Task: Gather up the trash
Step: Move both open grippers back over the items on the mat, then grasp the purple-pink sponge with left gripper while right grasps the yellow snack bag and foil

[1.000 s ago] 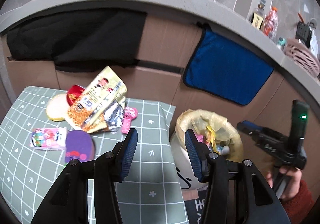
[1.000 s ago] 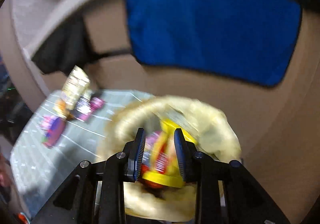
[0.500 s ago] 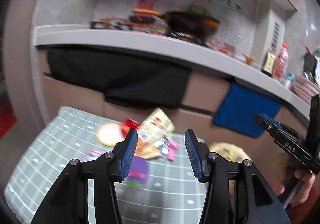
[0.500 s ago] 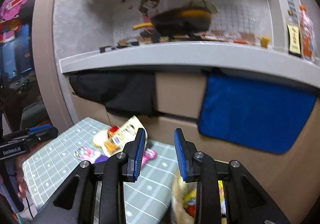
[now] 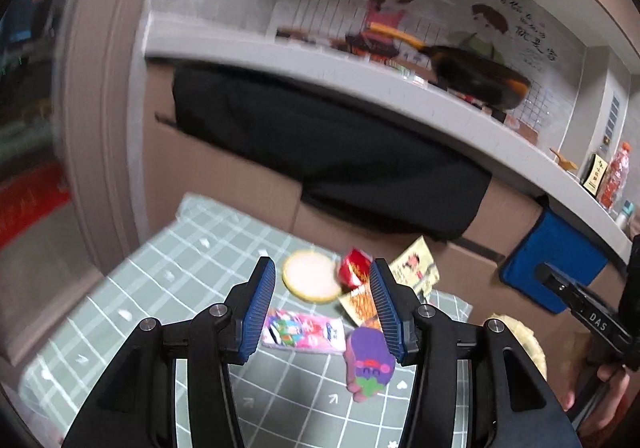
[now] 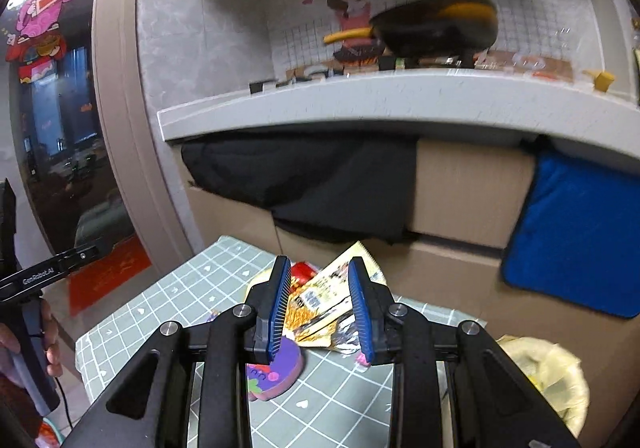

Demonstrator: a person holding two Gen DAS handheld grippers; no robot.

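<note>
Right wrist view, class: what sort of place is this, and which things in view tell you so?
Probably a home kitchen, or a mock-up of one. A wok sits on a stove on the counter, the wall behind is tiled, and a lined bin stands beside a low table strewn with snack wrappers.

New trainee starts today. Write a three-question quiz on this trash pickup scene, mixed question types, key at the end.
1. True or false: the right gripper is holding a wrapper.
2. Which lies nearest the left gripper on the checked tablecloth? A) purple eraser-like piece B) blue cloth C) black frying pan
3. Fill in: the bin lined with a yellow bag stands to the ____ of the table in the right wrist view.

Key: 1 false, both grippers are open and empty; 2 A; 3 right.
</note>
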